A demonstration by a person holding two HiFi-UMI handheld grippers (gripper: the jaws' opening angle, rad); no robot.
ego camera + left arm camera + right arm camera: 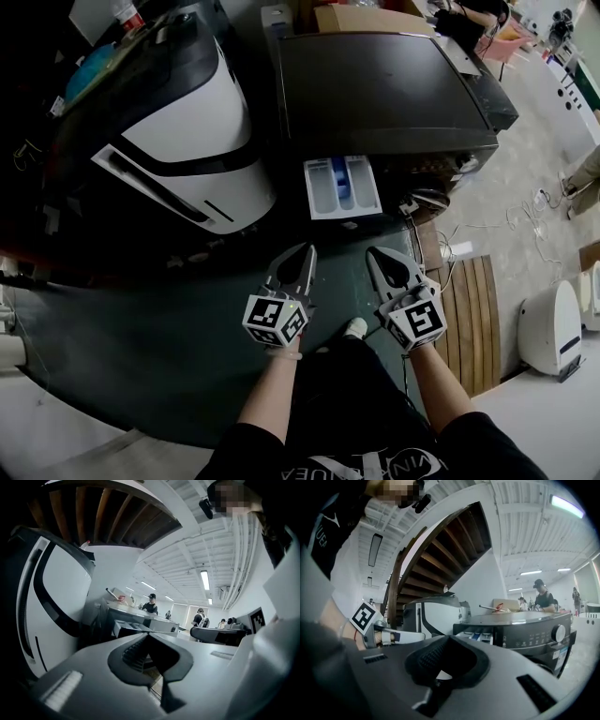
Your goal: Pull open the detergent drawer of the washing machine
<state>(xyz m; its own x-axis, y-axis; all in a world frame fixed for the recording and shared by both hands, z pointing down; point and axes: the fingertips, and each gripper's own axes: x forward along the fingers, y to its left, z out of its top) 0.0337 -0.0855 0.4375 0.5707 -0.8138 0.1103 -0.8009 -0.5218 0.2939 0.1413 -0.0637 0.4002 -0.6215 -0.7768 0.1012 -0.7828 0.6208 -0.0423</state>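
Observation:
The dark washing machine (384, 94) stands ahead of me, seen from above. Its white detergent drawer (342, 187) sticks out from the front, with a blue compartment in the middle. Both grippers hover side by side short of the drawer and touch nothing. My left gripper (300, 255) is shut and empty, as is my right gripper (380, 255). In the left gripper view the shut left gripper (149, 637) points at the drawer (127, 629). In the right gripper view the shut right gripper (449, 638) faces the machine (525, 632), the drawer (477, 635) and the left gripper (396, 637).
A big white and black appliance (187, 141) stands left of the washing machine. A slatted wooden pallet (471, 314) and a white device (548, 328) lie on the floor at the right, with cables (497, 223) behind them. My shoe (354, 326) shows below the grippers.

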